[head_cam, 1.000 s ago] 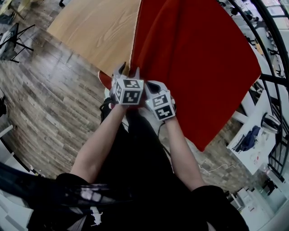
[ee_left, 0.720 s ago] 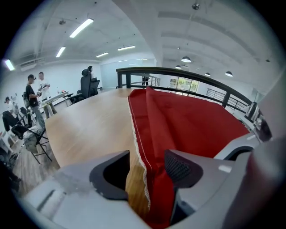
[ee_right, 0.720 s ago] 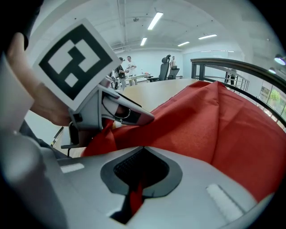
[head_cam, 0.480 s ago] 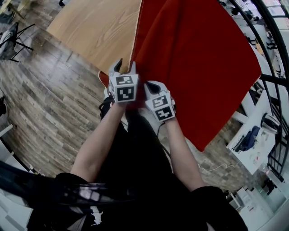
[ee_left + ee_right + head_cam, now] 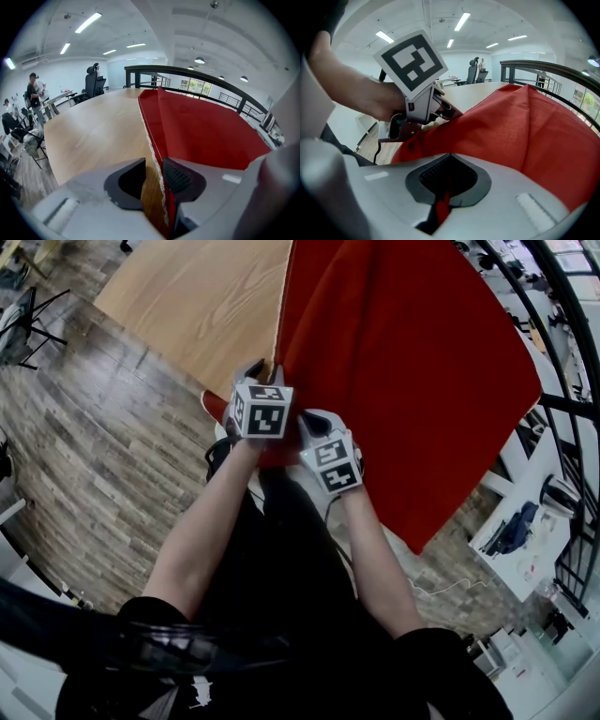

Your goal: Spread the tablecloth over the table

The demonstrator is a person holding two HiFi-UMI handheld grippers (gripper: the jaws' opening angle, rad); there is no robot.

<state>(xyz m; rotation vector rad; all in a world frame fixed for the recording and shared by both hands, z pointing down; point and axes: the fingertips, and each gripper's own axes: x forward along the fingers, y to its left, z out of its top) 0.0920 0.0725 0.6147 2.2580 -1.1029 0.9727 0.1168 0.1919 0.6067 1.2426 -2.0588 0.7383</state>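
Between left gripper [image 5: 153,168] jaws: tablecloth [image 5: 201,131] lace edge; jaws partly apart, just closing in.
Within right gripper [image 5: 444,187] jaws: tablecloth fold, clamped tight.

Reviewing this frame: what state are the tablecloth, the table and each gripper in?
tablecloth: lies over the right part of the table only, not spread out.
table: left part bare wood.
left gripper: jaws apart, just been closing, tablecloth's trimmed edge between them, not yet pinched.
right gripper: shut on the tablecloth.
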